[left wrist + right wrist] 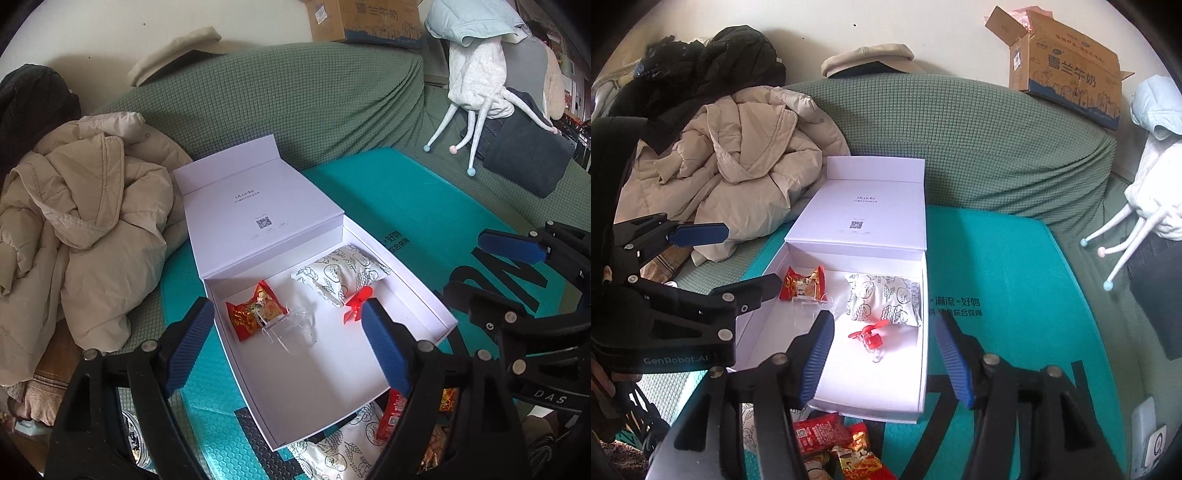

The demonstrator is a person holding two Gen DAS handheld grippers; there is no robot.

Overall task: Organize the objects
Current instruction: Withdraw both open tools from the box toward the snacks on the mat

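An open white box (369,387) (905,398) lies on a teal mat, lid up at the back. Inside lie a red snack packet (251,312) (802,284), a clear plastic stand (291,326) (809,303), a white printed pouch (341,275) (884,299) and a small red fan (352,308) (870,334). My left gripper (288,328) is open and empty above the box's near half. My right gripper (884,360) is open and empty above the box's near right edge. Loose red packets (822,434) and a white printed pouch (343,450) lie in front of the box.
A beige puffer coat (85,229) (746,173) is heaped left of the box on the green sofa (295,99) (979,147). A cardboard carton (1067,81) sits on the sofa back. Pale clothing with cords (476,88) and a dark garment (524,155) lie at the right.
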